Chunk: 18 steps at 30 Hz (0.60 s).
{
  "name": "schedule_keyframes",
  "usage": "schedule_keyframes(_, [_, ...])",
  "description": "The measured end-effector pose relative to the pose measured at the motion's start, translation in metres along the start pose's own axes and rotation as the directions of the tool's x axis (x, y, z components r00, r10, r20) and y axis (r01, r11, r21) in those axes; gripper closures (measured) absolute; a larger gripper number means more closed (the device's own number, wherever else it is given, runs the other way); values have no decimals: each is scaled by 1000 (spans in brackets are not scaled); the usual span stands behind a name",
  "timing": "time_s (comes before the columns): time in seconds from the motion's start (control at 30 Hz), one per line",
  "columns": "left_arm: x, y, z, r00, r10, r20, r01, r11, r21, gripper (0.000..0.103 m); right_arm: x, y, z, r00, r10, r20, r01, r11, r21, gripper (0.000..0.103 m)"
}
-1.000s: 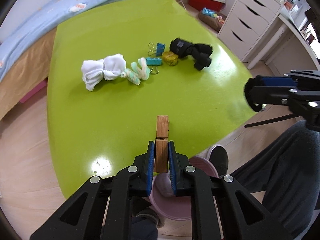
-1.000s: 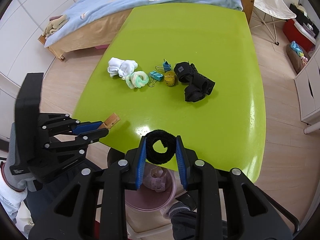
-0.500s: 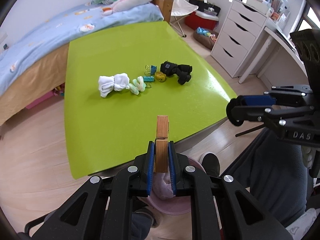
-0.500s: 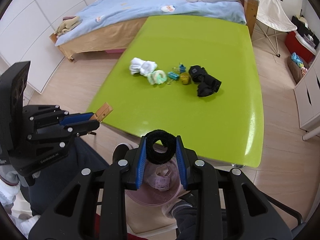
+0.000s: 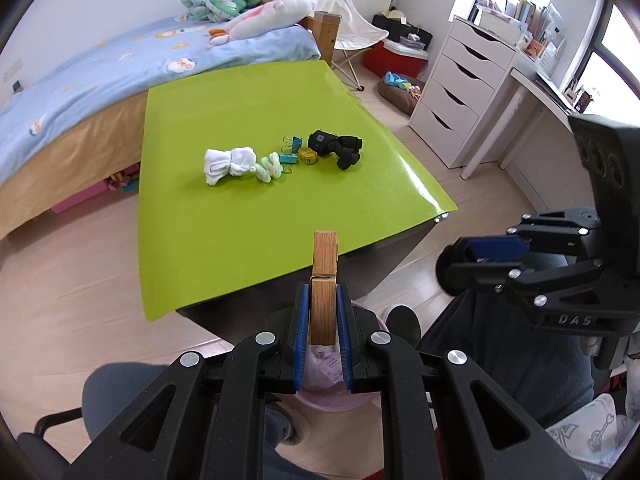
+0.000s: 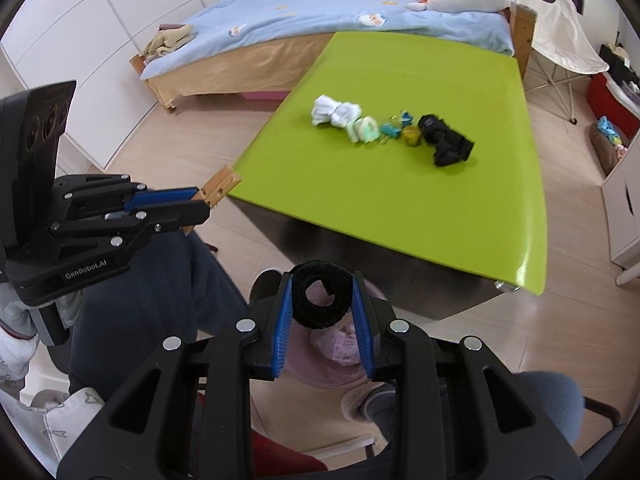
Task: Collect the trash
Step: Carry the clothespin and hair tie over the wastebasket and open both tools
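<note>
Your left gripper point(image 5: 323, 322) is clamped on a wooden clothespin point(image 5: 324, 280), upright between the blue pads. Your right gripper point(image 6: 322, 312) squeezes a black fuzzy ring point(image 6: 320, 300). Both hang off the green table's point(image 5: 240, 208) near edge, above a pink bin point(image 6: 336, 356) at 6 o'clock. At 12 o'clock on the table lie white socks point(image 5: 228, 164), binder clips point(image 5: 290, 150) and black socks point(image 5: 338, 148).

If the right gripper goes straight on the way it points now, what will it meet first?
Probably the pink bin on the floor: it shows right behind the black roll that the right gripper holds, though depth is unclear.
</note>
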<state>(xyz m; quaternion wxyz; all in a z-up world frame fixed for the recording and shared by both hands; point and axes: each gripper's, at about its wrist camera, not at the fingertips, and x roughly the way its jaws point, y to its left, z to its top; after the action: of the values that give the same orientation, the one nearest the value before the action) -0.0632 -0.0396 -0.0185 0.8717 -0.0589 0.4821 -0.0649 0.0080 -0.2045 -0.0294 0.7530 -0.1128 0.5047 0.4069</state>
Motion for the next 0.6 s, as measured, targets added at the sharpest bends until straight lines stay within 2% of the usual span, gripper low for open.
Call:
schedule_keyframes(0.2, [-7, 2, -7, 1000, -6, -1, 6, 1000, -6, 90, 6, 9, -5, 1000, 27, -13, -27, 999, -18, 75])
schedule_keyframes(0.3, [-8, 2, -8, 1000, -9, 1, 9, 1000, -8, 90, 8, 11, -6, 999, 36, -16, -37, 999, -20, 71])
schedule_keyframes(0.33, [-8, 2, -8, 1000, -10, 2, 10, 1000, -6, 90, 8, 11, -6, 999, 36, -16, -37, 999, -18, 57])
schedule_keyframes(0.4, [-7, 1, -8, 1000, -12, 1, 12, 1000, -3, 90, 7, 9, -7, 999, 33, -6, -33, 999, -10, 39])
schedule_keyframes(0.47, [-8, 0, -9, 1000, -15, 0, 15, 1000, -2, 90, 4, 7, -8, 1000, 30, 0, -30, 1000, -2, 29])
schedule_keyframes(0.53, [-7, -1, -9, 1000, -18, -4, 18, 1000, 2, 90, 0, 4, -8, 1000, 23, 14, -23, 1000, 10, 13])
schedule_keyframes(0.6, [-6, -2, -10, 1000, -23, -8, 23, 1000, 9, 90, -5, 1, -9, 999, 18, 27, -18, 1000, 26, 8])
